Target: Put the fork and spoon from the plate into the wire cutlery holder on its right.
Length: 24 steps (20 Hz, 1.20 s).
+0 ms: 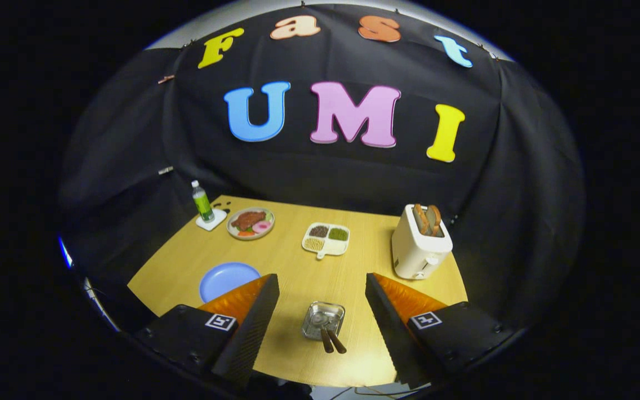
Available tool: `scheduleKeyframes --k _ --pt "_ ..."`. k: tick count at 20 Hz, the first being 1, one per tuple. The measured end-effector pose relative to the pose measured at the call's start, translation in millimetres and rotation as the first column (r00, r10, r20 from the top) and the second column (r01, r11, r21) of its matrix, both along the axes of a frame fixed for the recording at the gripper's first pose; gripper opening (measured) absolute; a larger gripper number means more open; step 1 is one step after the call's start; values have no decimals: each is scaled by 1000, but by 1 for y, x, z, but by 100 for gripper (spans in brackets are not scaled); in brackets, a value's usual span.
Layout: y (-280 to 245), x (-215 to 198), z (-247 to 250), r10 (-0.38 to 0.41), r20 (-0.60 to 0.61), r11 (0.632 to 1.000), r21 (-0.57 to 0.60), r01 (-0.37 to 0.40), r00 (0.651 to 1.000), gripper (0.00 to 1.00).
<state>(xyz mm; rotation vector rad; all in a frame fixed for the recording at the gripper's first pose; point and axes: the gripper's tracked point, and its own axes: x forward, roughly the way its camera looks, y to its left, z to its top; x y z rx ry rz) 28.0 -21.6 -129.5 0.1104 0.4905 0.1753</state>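
Observation:
My gripper (321,289) hangs open above the near part of the wooden table, with nothing between its fingers. Below and between the fingers stands the wire cutlery holder (323,319), seen from above. Two brown handles (331,340) stick out of it toward me; the utensil heads inside cannot be told apart. The blue plate (228,279) lies to the left of the holder, partly behind my left finger (253,316), and its visible part is bare.
A white toaster (420,244) with two slices of bread stands at the right. Farther back are a white divided dish (326,239) of grains, a plate of food (250,223) and a green bottle (202,203) on a coaster.

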Motion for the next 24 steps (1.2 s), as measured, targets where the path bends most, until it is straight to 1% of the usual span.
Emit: scheduleKeyframes --k 3,8,12,16,20,24 --pt "-15 -5 29 -1 106 1000 19 -1 994 97" --pt "-35 -11 71 5 240 996 89 -27 971 97" --pt "-55 -13 77 -11 290 993 119 -24 957 97" --pt "-75 -15 74 -31 338 999 52 14 940 97" --pt "-62 -13 73 7 350 999 27 -17 937 98" --pt "-42 -9 67 41 347 998 32 -55 937 97"
